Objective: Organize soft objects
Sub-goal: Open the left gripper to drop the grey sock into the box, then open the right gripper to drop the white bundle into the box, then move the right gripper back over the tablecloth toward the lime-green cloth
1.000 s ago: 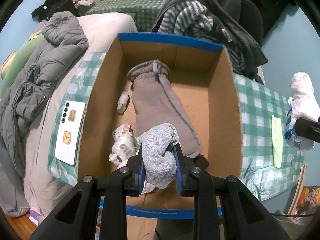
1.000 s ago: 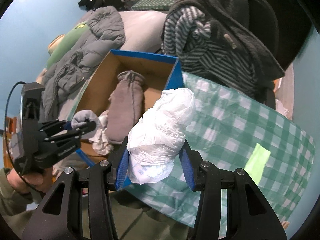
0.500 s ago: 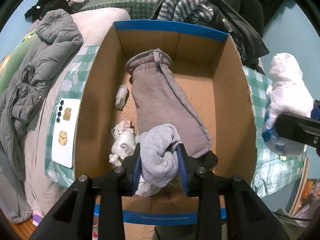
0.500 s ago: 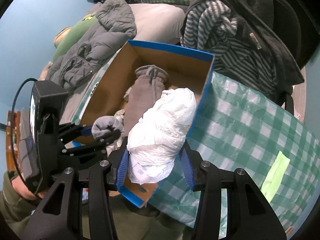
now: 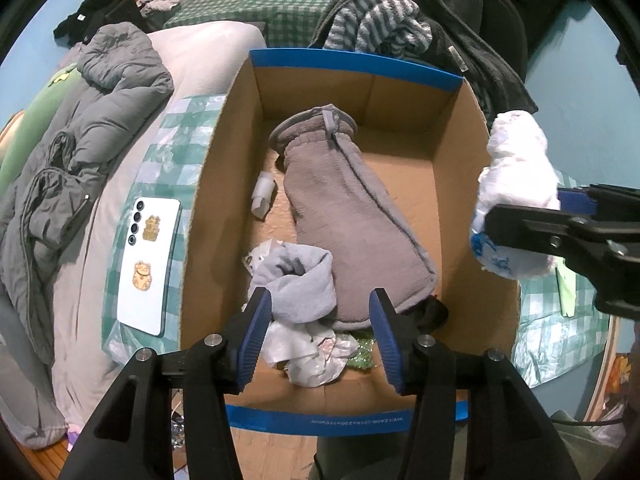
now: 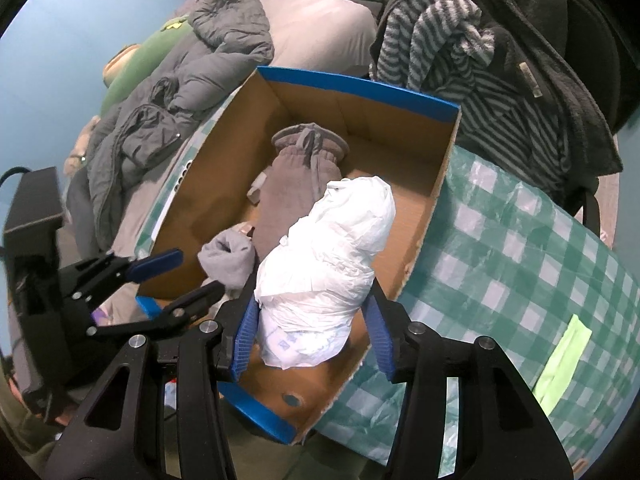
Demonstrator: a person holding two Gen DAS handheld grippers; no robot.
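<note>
An open cardboard box (image 5: 452,184) with blue edges holds a long grey mitten (image 5: 352,216). A rolled grey sock (image 5: 296,284) lies in the box's near corner beside the mitten. My left gripper (image 5: 320,332) hovers over it with its jaws opening. The sock leans by the left pad and the right pad stands apart from it. My right gripper (image 6: 310,336) holds a white crumpled bundle (image 6: 324,256) over the box's near right corner. Its jaws are starting to open, with the pads still on the bundle. The left wrist view has that bundle (image 5: 516,184) above the box's right wall.
A white phone (image 5: 148,264) lies left of the box beside a grey jacket (image 5: 80,152). Striped and dark clothes (image 5: 380,28) hang behind. A green checked cloth (image 6: 520,264) with a lime strip (image 6: 560,360) spreads to the right. Crumpled white plastic (image 5: 312,356) lies in the box.
My left jaws have spread and let go of the grey sock, which now rests in the box. My right gripper has carried the white bundle leftward and lower, over the box.
</note>
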